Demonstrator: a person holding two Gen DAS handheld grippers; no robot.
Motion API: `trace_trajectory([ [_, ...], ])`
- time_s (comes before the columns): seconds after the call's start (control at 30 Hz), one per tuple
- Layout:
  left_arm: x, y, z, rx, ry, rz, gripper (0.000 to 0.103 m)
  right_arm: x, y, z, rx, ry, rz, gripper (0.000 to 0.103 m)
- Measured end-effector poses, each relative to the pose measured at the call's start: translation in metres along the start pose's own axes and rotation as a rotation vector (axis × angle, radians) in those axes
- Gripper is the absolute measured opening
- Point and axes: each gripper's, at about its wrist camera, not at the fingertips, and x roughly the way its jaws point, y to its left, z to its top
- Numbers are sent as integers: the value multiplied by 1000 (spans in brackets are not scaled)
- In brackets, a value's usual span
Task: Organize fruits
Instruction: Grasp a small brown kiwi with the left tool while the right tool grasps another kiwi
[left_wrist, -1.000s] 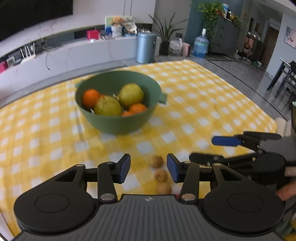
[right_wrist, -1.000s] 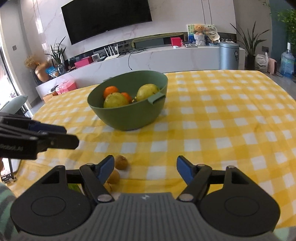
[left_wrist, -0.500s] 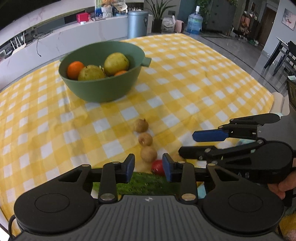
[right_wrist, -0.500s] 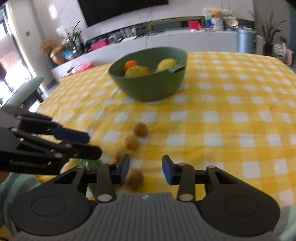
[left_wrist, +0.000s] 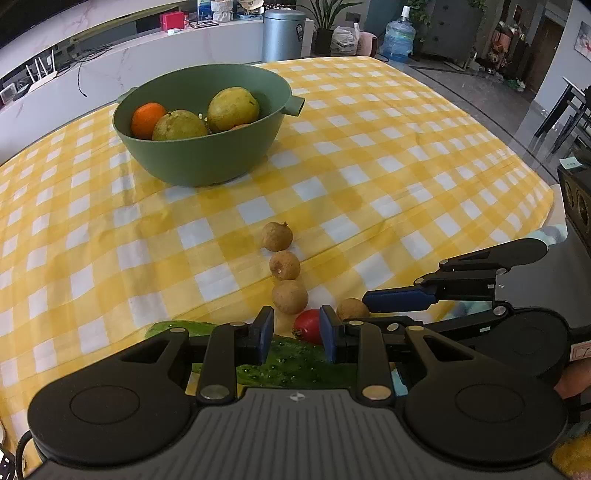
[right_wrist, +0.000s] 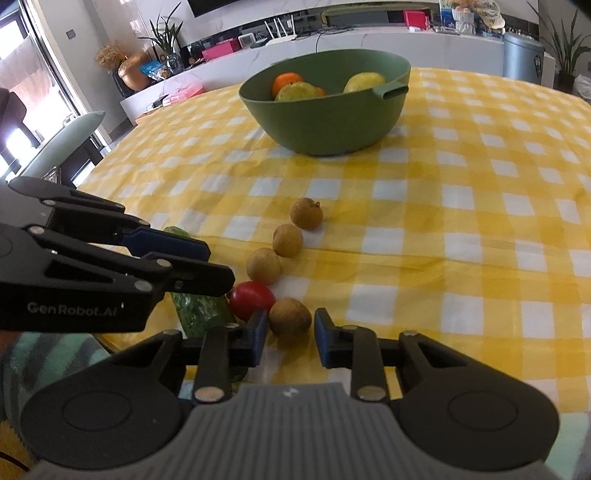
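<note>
Against the frames of a second ago, we see both sets of jaws drawn in from wide to narrow and both views tipped lower, so the near edge of the worktop (left_wrist: 406, 155) now shows a cucumber (left_wrist: 288, 363) and a cherry tomato (left_wrist: 309, 325) that were hidden at first. The left gripper (left_wrist: 296, 334) is closing, its blue pads either side of the tomato and over the cucumber; whether a pad presses the tomato we cannot tell from this angle. The right gripper (right_wrist: 287, 338) has come to its narrowest, and the nearest longan (right_wrist: 290, 317) sits between its pads, seemingly gripped, though a thin gap may remain on the right side. Three more longans (right_wrist: 287, 240) lie in a row running toward the green bowl (right_wrist: 332, 122), which stands well apart and holds two pears and oranges. The bowl and the loose fruit lie as they did. A yellow-and-white checked cloth covers the worktop. Behind it run a white marble ledge, a grey bin (left_wrist: 283, 35), potted plants and a water bottle (left_wrist: 397, 38).
</note>
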Motion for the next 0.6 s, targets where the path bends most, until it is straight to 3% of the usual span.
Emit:
trace_trajectory([
  [0.27, 4, 0, 3, -16, -5, 7, 34, -3, -1, 0, 6, -21, -8, 22],
  [0.4, 15, -1, 8, -9, 11, 19, 34, -12, -15, 5, 79, -71, -77, 22],
  [0.6, 31, 4, 17, -32, 48, 9, 34, -4, -18, 7, 89, -47, -99, 22],
])
